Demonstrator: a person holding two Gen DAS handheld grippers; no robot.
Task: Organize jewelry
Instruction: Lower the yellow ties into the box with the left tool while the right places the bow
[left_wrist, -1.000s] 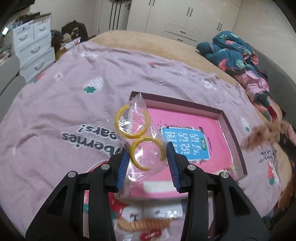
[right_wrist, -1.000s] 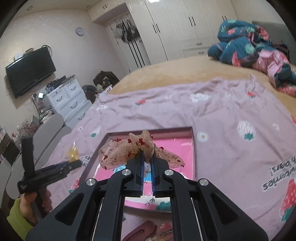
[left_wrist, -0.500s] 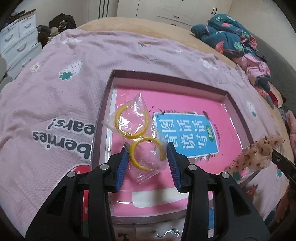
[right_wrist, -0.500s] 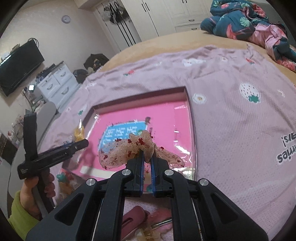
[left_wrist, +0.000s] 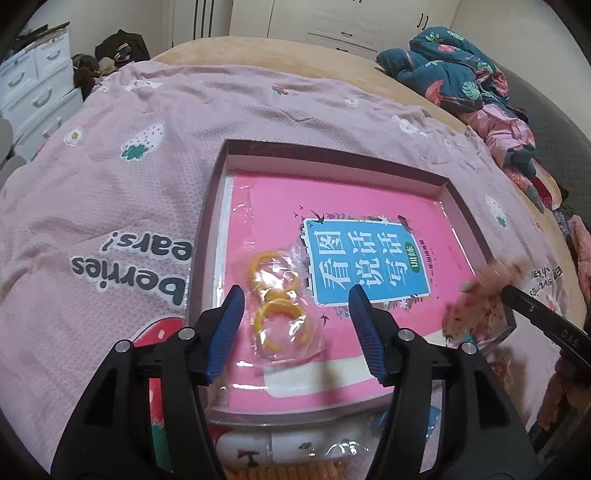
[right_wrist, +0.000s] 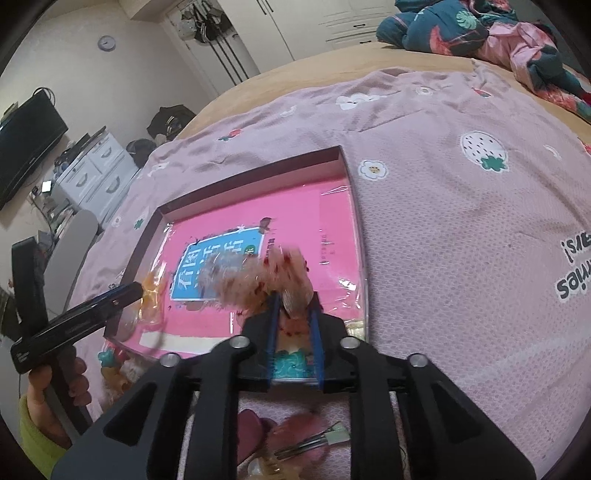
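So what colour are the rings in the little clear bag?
Yellow rings, clearest in the left wrist view.

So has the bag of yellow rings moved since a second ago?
Yes. The bag of yellow rings has left the left gripper, whose jaws are now wide apart, and lies inside the box on the pink book.

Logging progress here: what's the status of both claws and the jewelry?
Left claw open, bagged yellow rings lying in the box. Right claw open, speckled bow blurred between fingers. Nothing blocking.
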